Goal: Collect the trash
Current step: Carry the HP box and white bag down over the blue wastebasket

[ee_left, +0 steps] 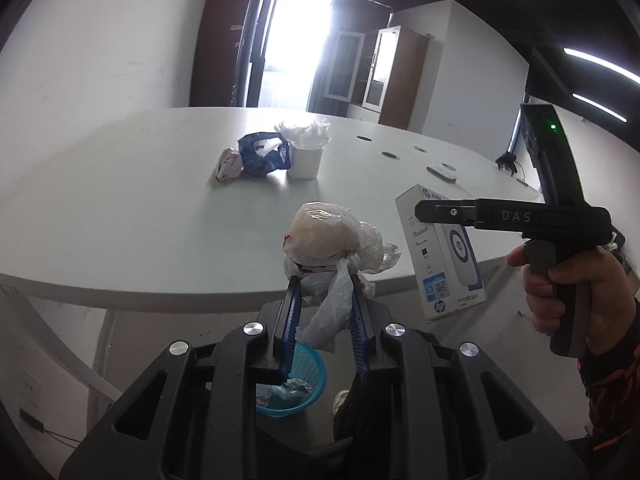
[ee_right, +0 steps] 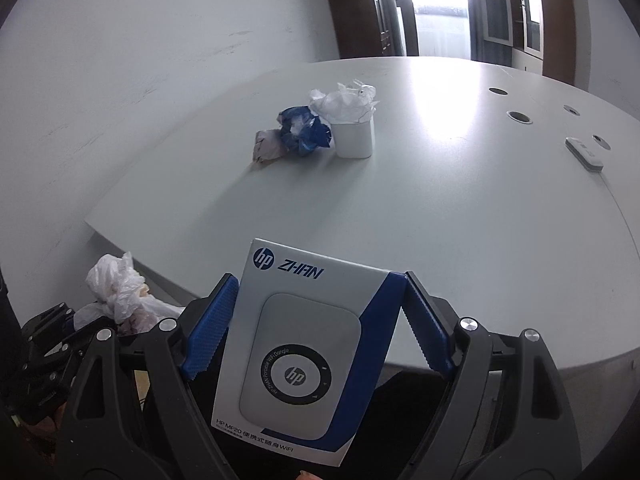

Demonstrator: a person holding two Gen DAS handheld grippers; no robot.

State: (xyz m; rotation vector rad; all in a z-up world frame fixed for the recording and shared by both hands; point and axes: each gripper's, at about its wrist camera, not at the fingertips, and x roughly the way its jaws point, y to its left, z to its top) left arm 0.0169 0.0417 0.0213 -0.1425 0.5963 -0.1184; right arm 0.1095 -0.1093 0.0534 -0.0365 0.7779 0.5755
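- Your left gripper [ee_left: 326, 280] is squeezed narrow on a tied plastic bag [ee_left: 334, 240]. The bag's round lump sticks up past the fingertips, and a loose tail hangs down between them.
- Your right gripper [ee_right: 316, 308] is wide and pinches a white box [ee_right: 304, 352] by its two long sides.
- The box stands nearly upright with its long side running up and down. It tips a little. Its printed face looks at the right camera.
- Both things hang in the air by the near edge of the table [ee_right: 460, 216].
- A blue bin [ee_left: 304, 376] sits on the floor below the left gripper. It has some scraps in it.
- Far back on the table stand a white cup [ee_right: 354, 138] stuffed with plastic, a blue bag [ee_right: 304, 128] touching it, and a paper wad [ee_right: 268, 148] beside that.
- A small white remote [ee_right: 584, 154] lies off to the right.
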